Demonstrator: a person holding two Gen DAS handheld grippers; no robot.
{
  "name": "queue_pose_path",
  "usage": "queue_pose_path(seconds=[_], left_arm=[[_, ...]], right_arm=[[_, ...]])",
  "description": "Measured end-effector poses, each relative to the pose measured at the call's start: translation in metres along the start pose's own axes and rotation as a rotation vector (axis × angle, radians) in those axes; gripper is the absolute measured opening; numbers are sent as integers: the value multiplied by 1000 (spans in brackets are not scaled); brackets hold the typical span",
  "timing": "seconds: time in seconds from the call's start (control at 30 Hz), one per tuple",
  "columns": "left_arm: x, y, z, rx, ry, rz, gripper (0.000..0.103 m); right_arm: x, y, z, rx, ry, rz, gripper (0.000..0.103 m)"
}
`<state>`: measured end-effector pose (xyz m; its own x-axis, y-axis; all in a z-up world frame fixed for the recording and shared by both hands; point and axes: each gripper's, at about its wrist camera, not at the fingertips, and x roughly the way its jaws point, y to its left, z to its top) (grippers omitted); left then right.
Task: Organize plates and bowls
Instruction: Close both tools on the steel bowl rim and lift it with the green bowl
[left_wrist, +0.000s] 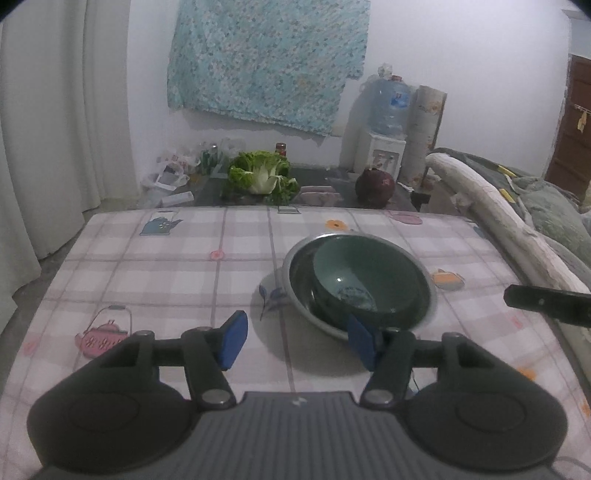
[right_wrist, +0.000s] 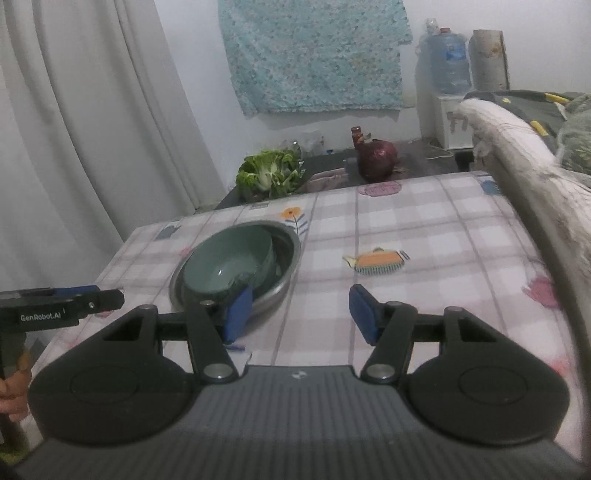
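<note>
A green bowl (left_wrist: 364, 280) sits tilted inside a wider steel bowl (left_wrist: 295, 266) on the checked tablecloth (left_wrist: 166, 266). My left gripper (left_wrist: 295, 341) is open and empty, just short of the steel bowl's near rim, its right fingertip by the rim. In the right wrist view the green bowl (right_wrist: 229, 264) lies in the steel bowl (right_wrist: 286, 254) to the left. My right gripper (right_wrist: 301, 314) is open and empty, right of the bowls, its left fingertip in front of the steel rim. The left gripper (right_wrist: 107, 297) shows at the left edge there.
Past the table's far edge a low dark table holds a leafy cabbage (left_wrist: 260, 173), a red cabbage (left_wrist: 375, 186) and a jar. A bed rail (left_wrist: 491, 218) runs along the right side. Curtains (left_wrist: 48, 129) hang on the left. A water dispenser (left_wrist: 388, 110) stands by the wall.
</note>
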<state>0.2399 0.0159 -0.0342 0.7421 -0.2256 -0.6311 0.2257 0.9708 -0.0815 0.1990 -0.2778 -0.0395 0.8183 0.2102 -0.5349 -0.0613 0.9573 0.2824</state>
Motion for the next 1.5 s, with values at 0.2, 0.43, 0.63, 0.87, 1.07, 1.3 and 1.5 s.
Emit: queue_pose_path(seconds=[0.2,0.43,0.63,0.87,1.07,1.3,1.5], left_arm=[[34,5,10,-27,42,-21,49],[62,6,14,-45,87,-49,29],[79,9,13,-63,125,-42,21],[88,11,13,-78,138,-45,20],[91,10,13,-84,135,-33,18],[88,8,12,-88,148,-35,18],[76,6,4,-105,167,-56,18]], right_arm=[[43,-3,18,-2,29,28,58],[88,-4,22,13,77,51,54],[112,-9,23,36,114,62,44],[137,-13,24,59,153,64,27],[147,-12,24,82,164,103,12],[144,-7,21,85,173,102,12],[129,-9,14,93,188,102,12]])
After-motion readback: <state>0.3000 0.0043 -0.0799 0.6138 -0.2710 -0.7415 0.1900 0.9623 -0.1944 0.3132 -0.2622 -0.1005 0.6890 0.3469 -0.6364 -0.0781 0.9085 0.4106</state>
